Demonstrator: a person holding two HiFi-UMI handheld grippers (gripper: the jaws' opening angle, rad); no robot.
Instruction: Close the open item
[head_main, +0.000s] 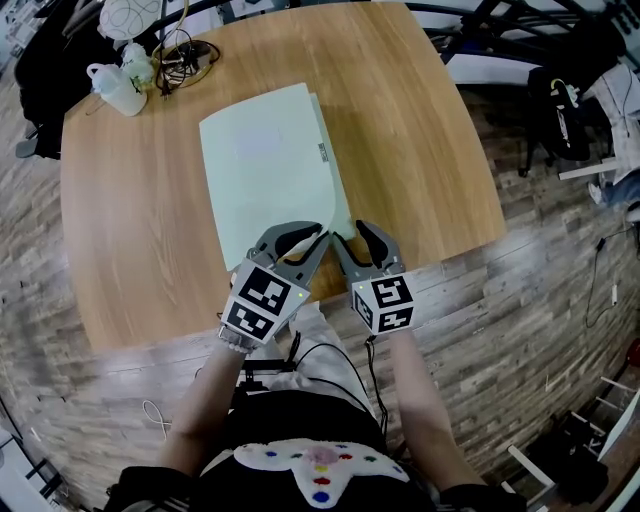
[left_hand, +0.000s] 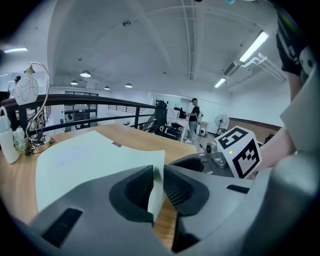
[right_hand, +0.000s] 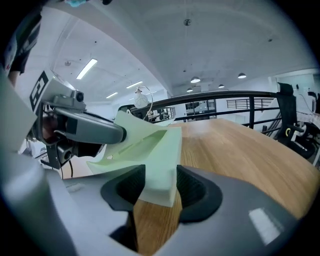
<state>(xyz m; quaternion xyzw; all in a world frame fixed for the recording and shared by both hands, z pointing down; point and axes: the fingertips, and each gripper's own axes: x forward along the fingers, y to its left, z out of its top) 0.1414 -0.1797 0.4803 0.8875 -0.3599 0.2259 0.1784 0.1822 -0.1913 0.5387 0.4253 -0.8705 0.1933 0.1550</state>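
**Green box (head_main: 270, 160) — near corner gripped twice**

Our left gripper (head_main: 305, 240) has its jaws nearly together, pinching the corner of the thin lid (left_hand: 95, 160). The box lies mid-table (head_main: 420, 150). Our right gripper (head_main: 350, 240) — jaws wide — clamps the thick base (right_hand: 160, 170) corner.

Near corner of the pale green case (head_main: 270, 170) is hidden under the left hand-held gripper (head_main: 312, 238) and the right hand-held gripper (head_main: 350, 236). Case interior not visible in any view. Small grey label (head_main: 322, 151) on its right edge: too small to read. Far-left clutter (head_main: 125, 60) on the surface (head_main: 420, 150) is cut off at the head view's top edge; cables (head_main: 185, 55) there are indistinct.
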